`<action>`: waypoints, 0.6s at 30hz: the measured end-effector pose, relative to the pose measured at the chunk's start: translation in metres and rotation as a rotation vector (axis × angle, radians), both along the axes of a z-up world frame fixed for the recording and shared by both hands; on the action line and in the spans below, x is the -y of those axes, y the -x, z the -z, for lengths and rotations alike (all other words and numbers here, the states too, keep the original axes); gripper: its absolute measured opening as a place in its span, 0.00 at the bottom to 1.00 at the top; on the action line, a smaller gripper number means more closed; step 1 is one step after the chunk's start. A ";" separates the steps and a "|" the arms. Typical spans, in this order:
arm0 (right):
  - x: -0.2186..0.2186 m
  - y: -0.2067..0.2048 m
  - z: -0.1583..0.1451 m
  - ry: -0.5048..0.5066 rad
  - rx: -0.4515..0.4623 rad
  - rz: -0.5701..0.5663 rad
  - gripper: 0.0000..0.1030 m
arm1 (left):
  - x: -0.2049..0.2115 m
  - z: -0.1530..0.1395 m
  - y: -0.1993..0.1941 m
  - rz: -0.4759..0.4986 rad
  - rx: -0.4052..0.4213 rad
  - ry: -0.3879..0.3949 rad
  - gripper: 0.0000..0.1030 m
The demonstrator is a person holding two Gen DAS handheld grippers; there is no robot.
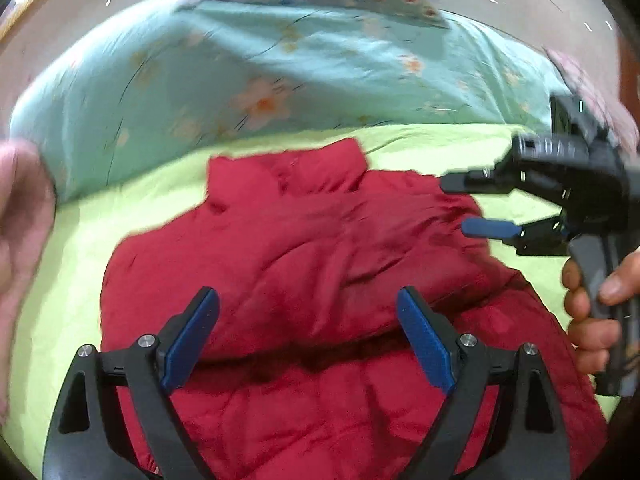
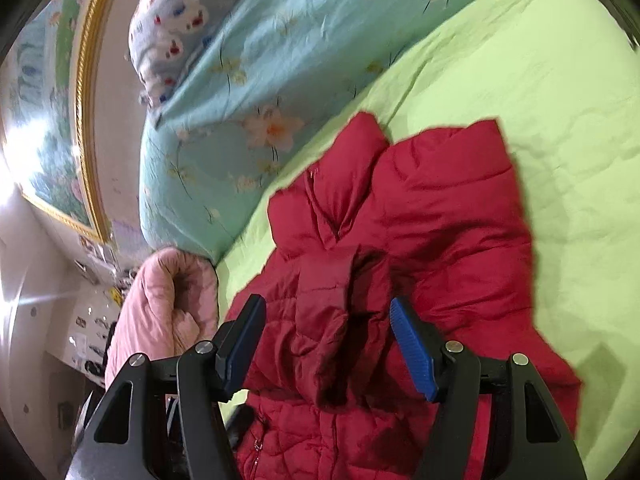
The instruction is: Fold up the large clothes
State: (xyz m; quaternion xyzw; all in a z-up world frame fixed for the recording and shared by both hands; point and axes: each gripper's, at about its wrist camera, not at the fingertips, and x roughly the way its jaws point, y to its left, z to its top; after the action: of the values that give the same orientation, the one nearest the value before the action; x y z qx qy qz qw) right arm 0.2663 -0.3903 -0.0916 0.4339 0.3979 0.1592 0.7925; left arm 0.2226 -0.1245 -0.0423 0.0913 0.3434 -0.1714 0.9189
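Bed sheet (image 1: 56, 280), lime green: bare strip left of the jacket (image 1: 320, 260) in the left wrist view; wider bare stretch to its right in the right wrist view.

Pink quilted cloth (image 2: 160, 308) bunched at the bed's left edge, near the jacket's left side. Teal floral duvet (image 1: 240, 80) heaped along the far side, just beyond the collar; a patterned pillow (image 2: 172, 20) on top of it. Gold-framed picture (image 2: 52, 120) on the wall behind.

Jacket: red, quilted, puffy. Lies mid-bed on the sheet, collar toward the duvet. Sleeves folded in over the chest; one sleeve lies down the middle.

Left hand-held gripper (image 1: 308, 336): jaws wide apart above the folded jacket, nothing between the pads, no contact seen.

Right hand-held gripper (image 2: 326, 344): jaws partly open, straddling the folded sleeve; pads not pressing it. Seen from the left wrist view, it sits at the jacket's right edge, a hand (image 1: 592, 312) on its grip.
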 end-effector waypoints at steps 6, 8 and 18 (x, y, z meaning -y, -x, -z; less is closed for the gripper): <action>-0.034 -0.019 0.021 0.028 -0.059 -0.064 0.58 | -0.071 0.001 -0.018 -0.077 -0.081 0.109 0.88; -0.038 -0.019 0.017 0.052 -0.035 -0.073 0.03 | -0.088 0.001 -0.026 -0.101 -0.100 0.145 0.88; -0.002 -0.016 -0.005 0.234 -0.045 0.010 0.05 | -0.113 0.024 -0.072 -0.103 -0.188 0.237 0.88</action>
State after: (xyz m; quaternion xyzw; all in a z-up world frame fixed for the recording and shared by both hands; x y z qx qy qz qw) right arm 0.2823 -0.3881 -0.0866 0.3441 0.4294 0.0980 0.8293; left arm 0.2948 -0.0114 -0.0666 -0.0521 0.4094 -0.1710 0.8947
